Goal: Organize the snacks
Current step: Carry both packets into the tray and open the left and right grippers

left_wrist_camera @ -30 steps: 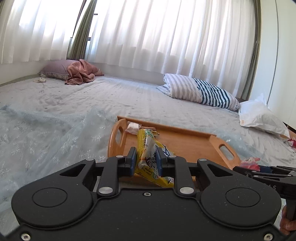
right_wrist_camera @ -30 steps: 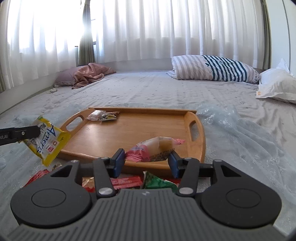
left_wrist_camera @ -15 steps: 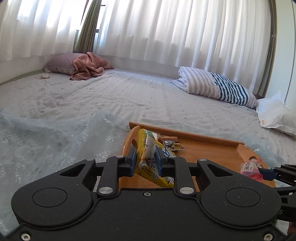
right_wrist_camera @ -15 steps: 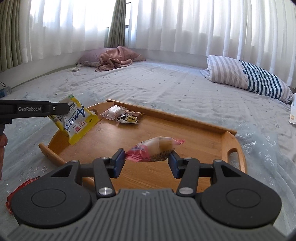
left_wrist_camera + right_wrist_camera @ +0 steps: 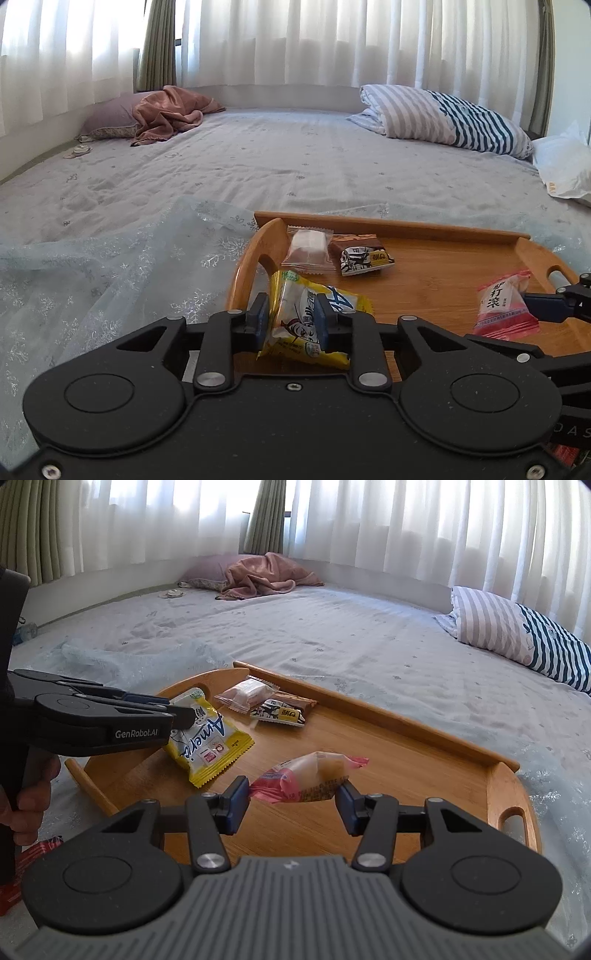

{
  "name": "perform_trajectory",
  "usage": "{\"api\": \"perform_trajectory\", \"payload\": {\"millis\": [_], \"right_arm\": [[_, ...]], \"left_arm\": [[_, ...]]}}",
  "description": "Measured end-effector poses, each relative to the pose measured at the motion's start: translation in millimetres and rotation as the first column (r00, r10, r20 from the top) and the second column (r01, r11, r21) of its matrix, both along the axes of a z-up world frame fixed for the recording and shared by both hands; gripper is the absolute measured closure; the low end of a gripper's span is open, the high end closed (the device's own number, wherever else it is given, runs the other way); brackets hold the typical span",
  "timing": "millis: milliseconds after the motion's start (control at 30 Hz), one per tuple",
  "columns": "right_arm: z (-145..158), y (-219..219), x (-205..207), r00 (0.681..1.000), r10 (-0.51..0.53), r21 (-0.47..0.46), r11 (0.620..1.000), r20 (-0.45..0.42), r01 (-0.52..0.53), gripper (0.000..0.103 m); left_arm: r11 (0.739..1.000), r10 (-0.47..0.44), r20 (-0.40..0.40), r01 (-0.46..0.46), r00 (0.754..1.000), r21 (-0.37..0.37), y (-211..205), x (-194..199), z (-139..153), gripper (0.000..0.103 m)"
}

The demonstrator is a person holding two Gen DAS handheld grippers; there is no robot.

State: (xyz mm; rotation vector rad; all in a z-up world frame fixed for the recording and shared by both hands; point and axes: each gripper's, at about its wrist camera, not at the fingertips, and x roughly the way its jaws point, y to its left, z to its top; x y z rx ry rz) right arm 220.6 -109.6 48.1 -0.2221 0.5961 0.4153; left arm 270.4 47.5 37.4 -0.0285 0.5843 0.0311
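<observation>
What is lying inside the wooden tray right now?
On the wooden tray, a clear packet overlaps a brown-and-white packet at the far corner. The floor under the held yellow packet and pink packet is hidden.

- We see a wide bed covered in a pale grey quilted bedspread (image 5: 258, 162).
- We see a sheer, pale blue snowflake-patterned cloth (image 5: 110, 266) spread over its near part.
- We see a mauve pillow (image 5: 110, 120) with a crumpled rust-pink blanket (image 5: 168, 114) on it.
- We see a grey and navy striped pillow (image 5: 443, 114).
- We see white sheer curtains (image 5: 332, 40) and an olive-green drape (image 5: 157, 44).
</observation>
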Motion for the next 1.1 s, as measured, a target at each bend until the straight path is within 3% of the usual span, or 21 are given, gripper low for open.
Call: {"api": "perform_trajectory", "payload": {"millis": [167, 267, 433, 633, 800, 967, 1100], "right_arm": [[-1.8, 6.0, 11.2, 0.999, 0.040, -0.011, 0.999, -0.017, -0.040, 0.048], [-7.6, 13.4, 23.1, 0.993, 0.091, -0.027, 0.995, -0.070, -0.093, 0.048], [-16.0, 16.9, 42.6, 0.983, 0.121, 0.022, 0.993, -0.136, -0.120, 0.048], [-12.3, 20.8, 54.9, 0.978, 0.138, 0.068, 0.989, -0.158, -0.129, 0.047], [-13.0, 33.7, 65.3, 0.973, 0.160, 0.073, 0.986, -0.167, -0.149, 0.045], [-13.5, 45.6, 68.9, 0.969, 0.174, 0.077, 0.984, -0.174, -0.163, 0.030], [-11.7, 50.0, 68.4, 0.970, 0.178, 0.055, 0.984, -0.165, -0.171, 0.030]], "left_arm": [[1.000, -0.001, 0.011, 0.001, 1.000, -0.001, 2.2, 2.9, 1.8, 0.068], [1.000, -0.004, 0.025, 0.004, 1.000, -0.012, 4.5, 0.5, 7.0, 0.063], [0.999, 0.005, 0.076, -0.008, 0.997, 0.040, 7.8, -14.3, 21.6, 0.047], [0.998, 0.046, 0.134, -0.052, 0.990, 0.042, 27.3, -42.0, 40.1, 0.038], [0.997, 0.044, 0.138, -0.053, 0.989, 0.056, 34.0, -67.0, 44.0, 0.035], [0.994, 0.078, 0.127, -0.068, 0.989, -0.082, 46.2, -85.8, 41.9, 0.035], [0.995, 0.083, 0.119, -0.075, 0.989, -0.071, 48.1, -93.8, 38.7, 0.035]]}}
